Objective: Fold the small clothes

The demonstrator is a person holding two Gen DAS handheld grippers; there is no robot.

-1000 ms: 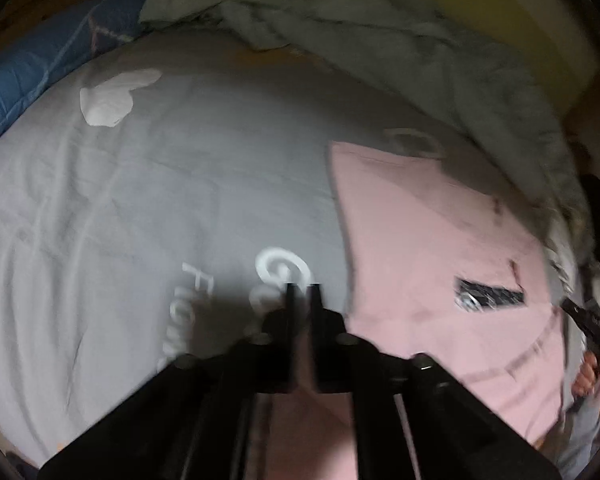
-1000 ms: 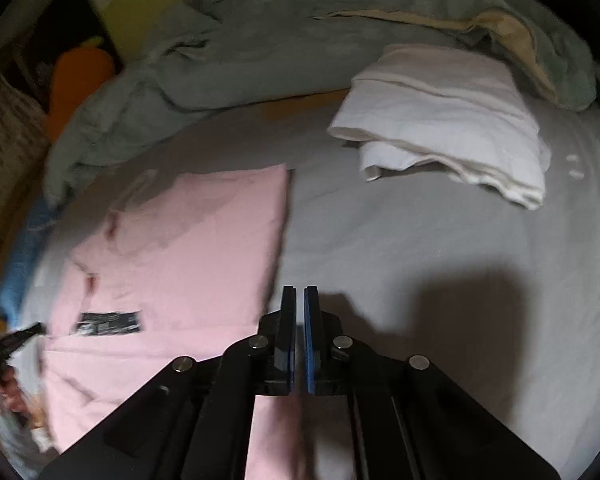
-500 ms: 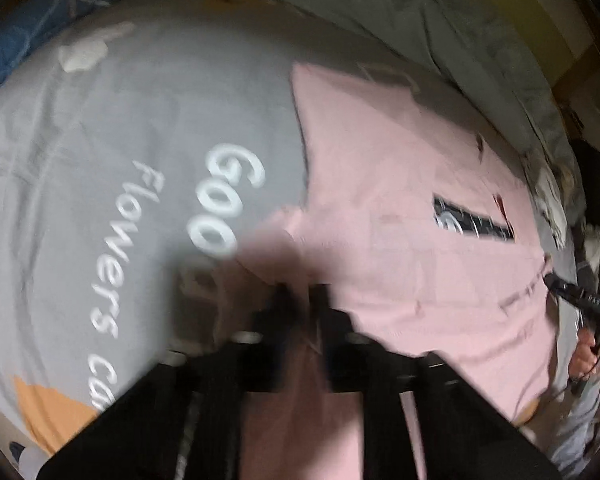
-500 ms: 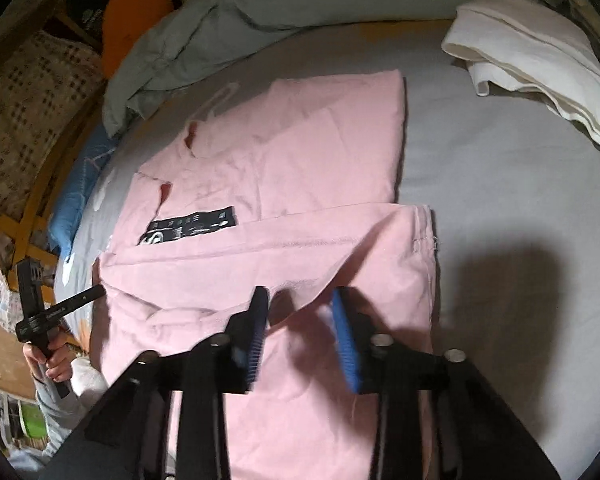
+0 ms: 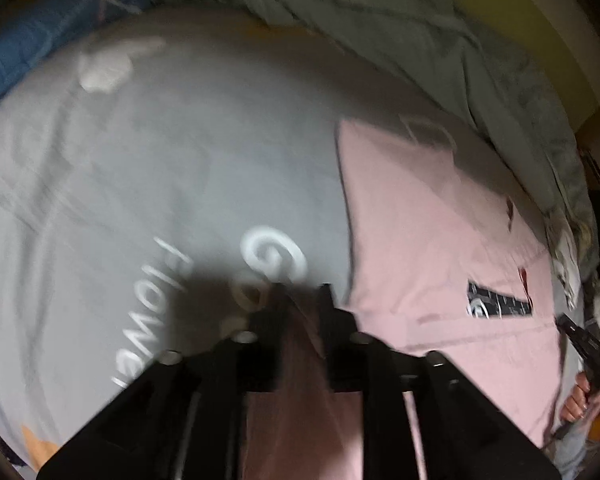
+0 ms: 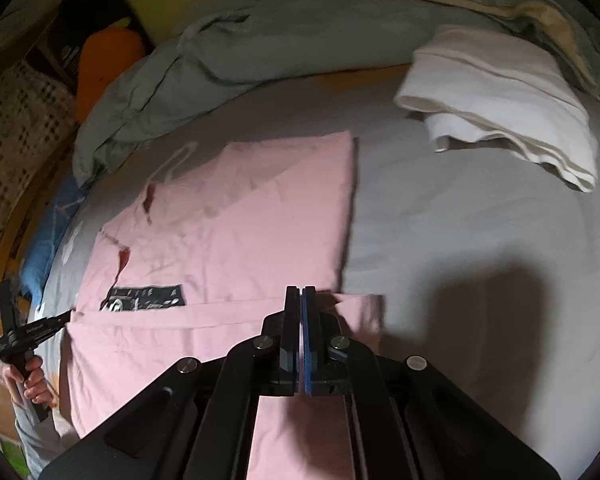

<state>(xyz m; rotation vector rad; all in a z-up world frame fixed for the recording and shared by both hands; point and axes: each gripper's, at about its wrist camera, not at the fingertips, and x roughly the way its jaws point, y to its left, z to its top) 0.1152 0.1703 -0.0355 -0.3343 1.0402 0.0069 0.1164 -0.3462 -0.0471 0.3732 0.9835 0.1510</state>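
Both grippers, left (image 5: 302, 300) and right (image 6: 301, 300), pinch my pink shirt's (image 6: 236, 216) near hem; next, I judge, carry it forward, folding.

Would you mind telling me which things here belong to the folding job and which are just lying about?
Job in hand:
pink garment
left gripper, pink cloth between its fingers
right gripper, shut on the garment's edge

Lying about:
folded white cloth
grey-green blanket
blue pillow
orange cushion
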